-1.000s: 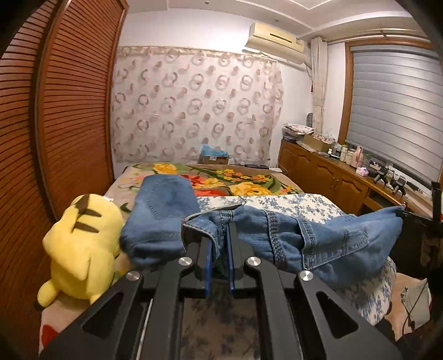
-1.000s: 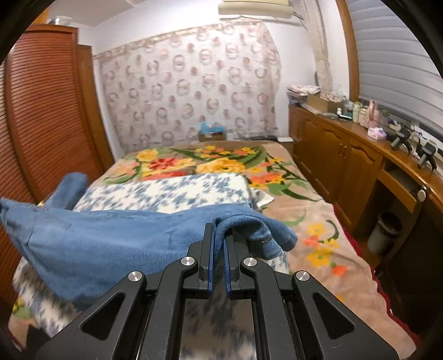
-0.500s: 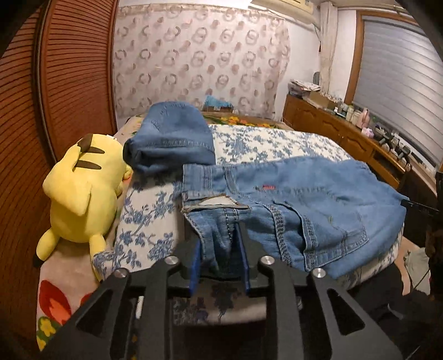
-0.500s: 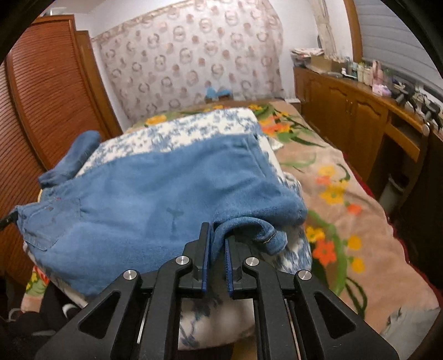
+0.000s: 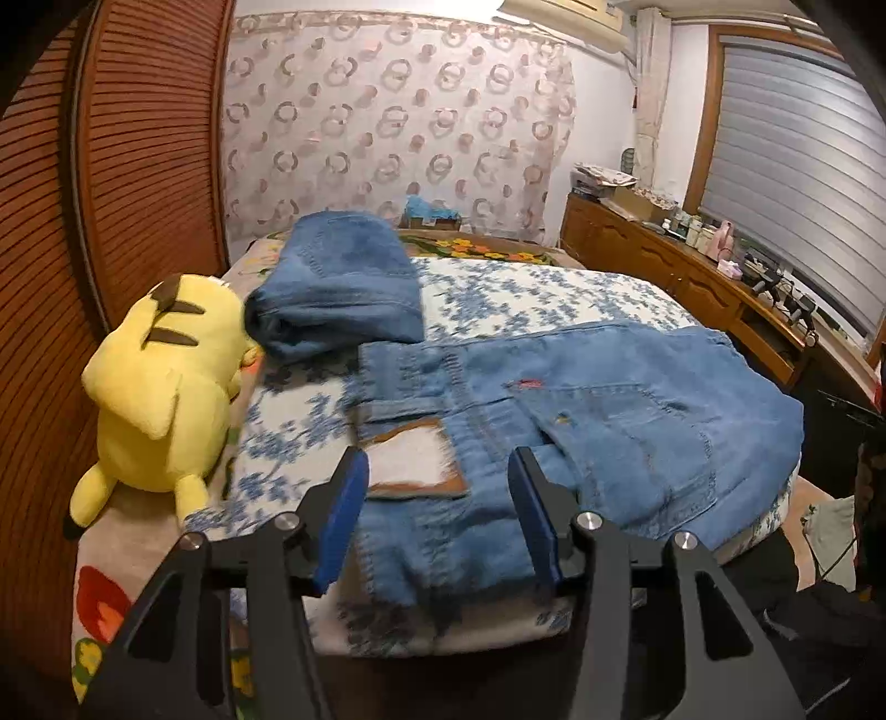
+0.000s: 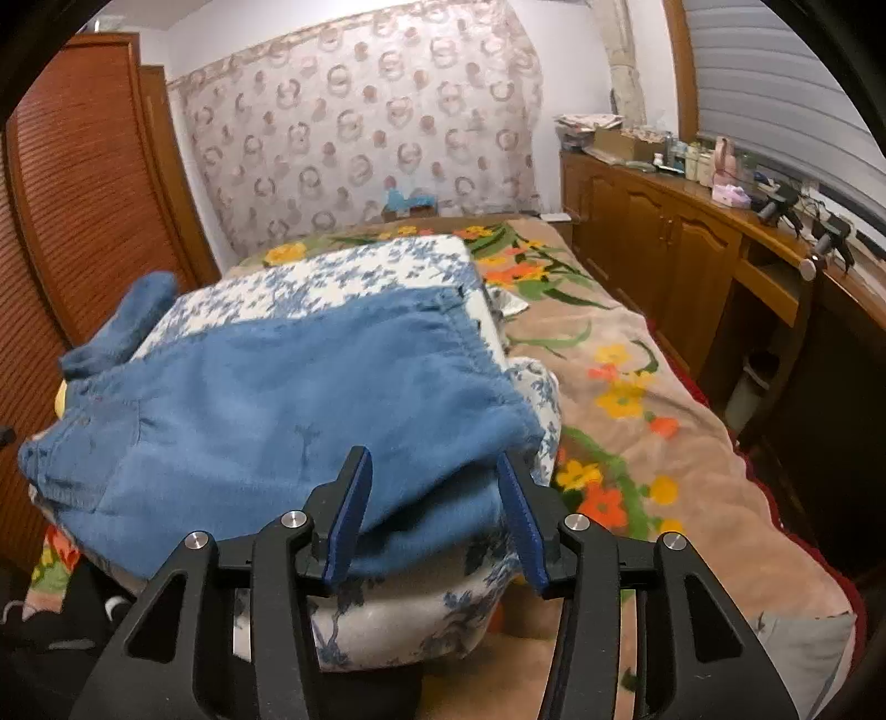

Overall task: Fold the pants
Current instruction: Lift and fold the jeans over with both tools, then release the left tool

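A yellow Pikachu plush (image 5: pixel 149 387) lies left of the left gripper (image 5: pixel 437 487), whose jaws stand wide apart, gripping nothing. The blue jeans (image 5: pixel 554 421) lie flat just ahead of and between them on a blue-flowered cushion (image 5: pixel 526 299). The right gripper (image 6: pixel 432 487) is likewise spread wide, the jeans' edge (image 6: pixel 310 399) between its jaws.

Bedroom — bed against curtained far wall

Ring-patterned curtain (image 5: pixel 387 127) behind bed (image 6: pixel 637 421); louvered wooden doors (image 5: pixel 138 138) left; wooden cabinets (image 6: pixel 664 232) right under grey window blind (image 5: pixel 803 183) — wall air conditioner (image 5: pixel 565 16) above.
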